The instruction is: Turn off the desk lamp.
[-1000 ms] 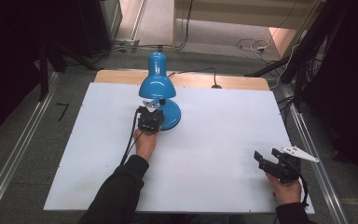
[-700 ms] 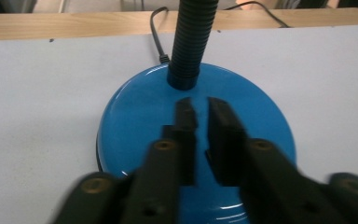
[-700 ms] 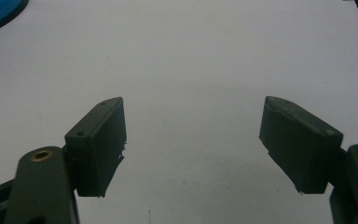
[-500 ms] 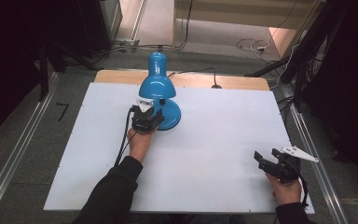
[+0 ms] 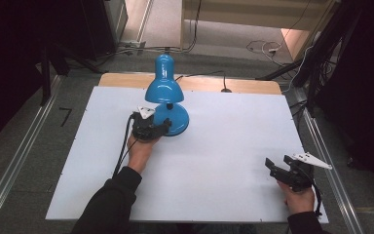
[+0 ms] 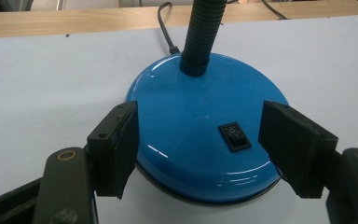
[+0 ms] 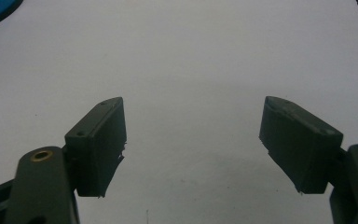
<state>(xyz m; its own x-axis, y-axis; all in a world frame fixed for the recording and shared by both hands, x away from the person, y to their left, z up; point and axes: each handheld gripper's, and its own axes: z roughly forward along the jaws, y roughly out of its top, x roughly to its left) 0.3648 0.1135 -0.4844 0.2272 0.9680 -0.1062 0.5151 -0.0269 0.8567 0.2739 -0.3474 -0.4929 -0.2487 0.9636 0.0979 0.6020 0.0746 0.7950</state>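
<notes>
The blue lamp [image 5: 166,100] stood at the far middle of the white bench [image 5: 224,146], its cord trailing off the far edge. The left gripper [image 6: 196,149] had just been opening its jaws, which flanked the lamp's base and rocker switch [image 6: 234,136] without pressing. The right gripper [image 7: 193,144] gaped wide and empty at the near right.

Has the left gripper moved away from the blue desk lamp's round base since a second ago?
Yes. The left gripper has drawn back slightly toward the person from the blue lamp base, its jaws just opening, the base between them.
</notes>
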